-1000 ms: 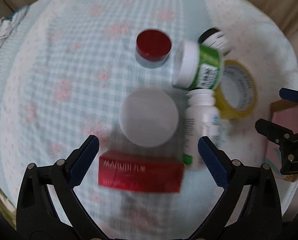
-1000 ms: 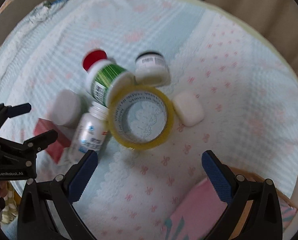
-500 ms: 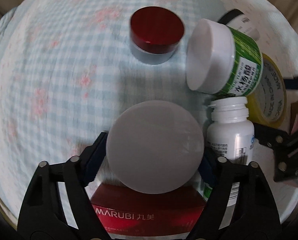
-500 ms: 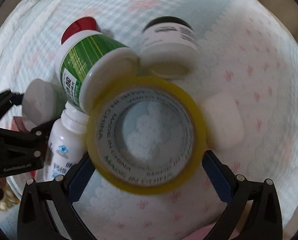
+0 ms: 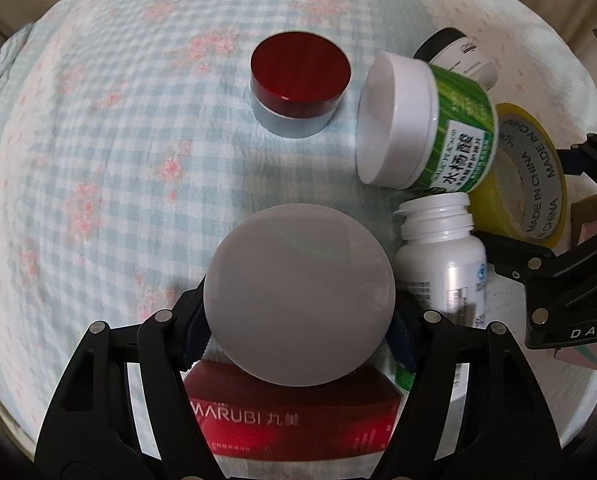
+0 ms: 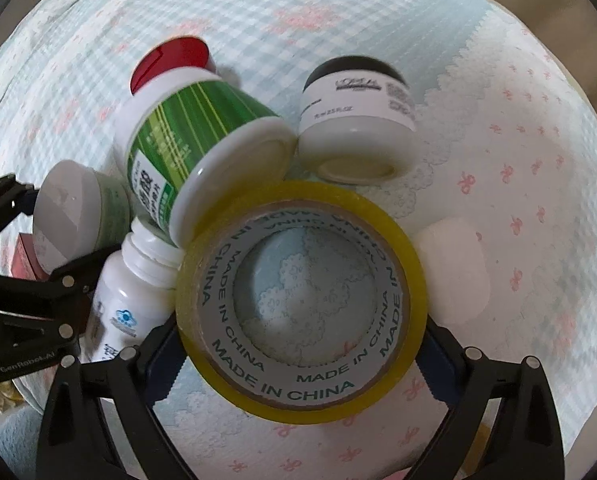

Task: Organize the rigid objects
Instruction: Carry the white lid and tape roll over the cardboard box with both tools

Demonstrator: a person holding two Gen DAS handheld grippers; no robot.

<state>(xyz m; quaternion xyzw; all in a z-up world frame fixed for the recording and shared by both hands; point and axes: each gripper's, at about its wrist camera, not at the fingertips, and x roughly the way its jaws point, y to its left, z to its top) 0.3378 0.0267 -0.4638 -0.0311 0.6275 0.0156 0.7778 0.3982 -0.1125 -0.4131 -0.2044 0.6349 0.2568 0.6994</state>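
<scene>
The left gripper (image 5: 298,320) is closing its jaws around a round white-lidded jar (image 5: 298,300) standing by a red cardboard box (image 5: 294,420) on the checked bedcover (image 5: 118,160) — whether the pads are pressing yet, I cannot tell. The right gripper (image 6: 298,344) is closing around a yellow tape roll (image 6: 298,284); contact is hidden too. Both likely are light, stiff and smooth — best gripped across the sides. Counted: four jars, one open white bottle (image 5: 442,256), one roll, one box, one white block (image 6: 454,272).
</scene>
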